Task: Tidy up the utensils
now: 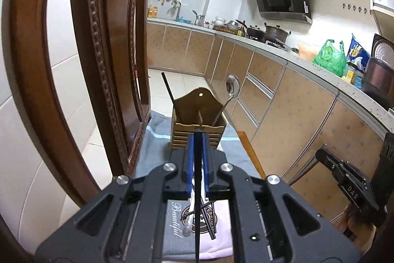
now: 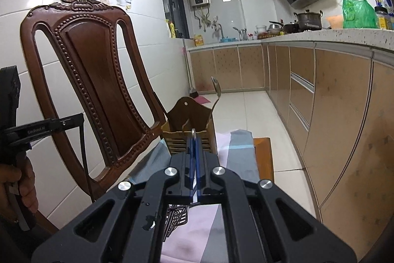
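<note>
left gripper: jaws closed on a black chopstick, which runs back between the blue pads and hangs down toward the cloth below. the right wrist view confirms it: the chopstick dangles from the left tool at the frame's left edge. right gripper: jaws closed on a metal utensil handle; only the looped end shows past the tips, so the type of utensil cannot be told.

step in hand, as judged: both tools carry a piece, lifted and aimed at the wooden utensil holder, which stands on the cloth-covered table straight ahead. the holder already has a spoon in its right compartment and a black chopstick leaning out at the left.

next move calls for tipping each piece upright over a compartment before release; the holder's centre divider and tall back panel are the edges to clear.

room: the carved wooden chair stands close on the left, near the left tool. the table's right edge drops to open floor; more utensils lie on the cloth below.
</note>
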`<state>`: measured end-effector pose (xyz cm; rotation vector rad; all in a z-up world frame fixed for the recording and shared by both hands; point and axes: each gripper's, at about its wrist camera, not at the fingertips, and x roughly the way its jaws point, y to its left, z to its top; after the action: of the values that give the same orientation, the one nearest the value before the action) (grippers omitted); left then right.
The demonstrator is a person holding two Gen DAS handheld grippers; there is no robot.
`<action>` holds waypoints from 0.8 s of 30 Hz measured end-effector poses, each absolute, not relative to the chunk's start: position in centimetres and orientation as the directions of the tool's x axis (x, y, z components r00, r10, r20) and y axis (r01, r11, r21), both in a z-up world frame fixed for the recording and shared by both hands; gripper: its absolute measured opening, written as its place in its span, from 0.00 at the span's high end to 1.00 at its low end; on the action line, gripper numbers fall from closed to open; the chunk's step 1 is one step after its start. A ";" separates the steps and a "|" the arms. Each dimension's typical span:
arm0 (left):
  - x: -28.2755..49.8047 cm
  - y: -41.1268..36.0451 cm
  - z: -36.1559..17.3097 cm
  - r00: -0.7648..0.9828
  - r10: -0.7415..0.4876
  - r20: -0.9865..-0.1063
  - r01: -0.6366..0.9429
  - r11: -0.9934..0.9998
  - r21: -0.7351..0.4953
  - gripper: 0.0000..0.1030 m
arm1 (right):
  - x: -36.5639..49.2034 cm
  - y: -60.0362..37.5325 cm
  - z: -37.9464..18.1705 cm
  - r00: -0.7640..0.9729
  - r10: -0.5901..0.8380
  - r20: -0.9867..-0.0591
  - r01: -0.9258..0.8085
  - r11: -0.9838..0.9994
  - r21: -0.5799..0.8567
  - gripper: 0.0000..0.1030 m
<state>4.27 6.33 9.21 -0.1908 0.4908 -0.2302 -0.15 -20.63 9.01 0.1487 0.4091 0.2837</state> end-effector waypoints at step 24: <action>22.2 4.5 23.2 0.969 -0.177 -0.173 0.141 0.969 -0.202 0.94 | 19.1 -17.2 19.8 0.923 0.265 -0.280 -0.257 0.964 0.065 0.98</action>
<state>22.25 4.54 23.17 -0.1896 0.1915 -0.1615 19.08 -17.17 19.76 0.0275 0.2913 0.2681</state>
